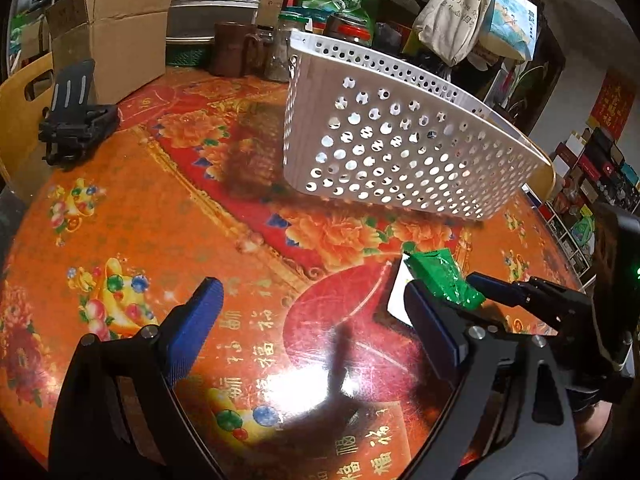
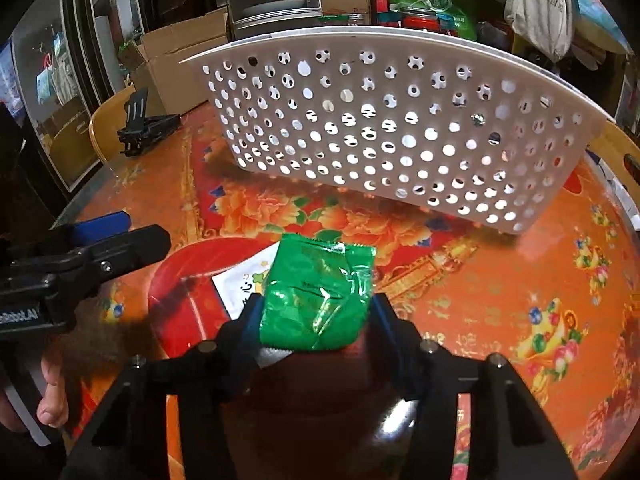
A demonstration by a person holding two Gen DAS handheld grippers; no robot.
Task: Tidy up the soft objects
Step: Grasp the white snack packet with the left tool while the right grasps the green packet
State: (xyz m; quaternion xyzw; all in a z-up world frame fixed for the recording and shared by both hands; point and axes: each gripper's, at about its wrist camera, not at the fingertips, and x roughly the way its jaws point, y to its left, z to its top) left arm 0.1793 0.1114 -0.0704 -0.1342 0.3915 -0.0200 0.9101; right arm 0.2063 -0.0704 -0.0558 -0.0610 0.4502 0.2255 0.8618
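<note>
A crinkled green packet lies on the orange flowered table, partly on top of a white packet. My right gripper is shut on the green packet, one blue pad against each of its sides. In the left wrist view the green packet shows behind my left gripper's right finger, with a blue finger of the right gripper beside it. My left gripper stands open just above the table with nothing between its fingers. A white perforated basket stands behind the packets.
At the table's far left edge are a cardboard box and a black folding stand. A brown mug, jars and bags crowd the back edge. A person's hand holds the left gripper's handle.
</note>
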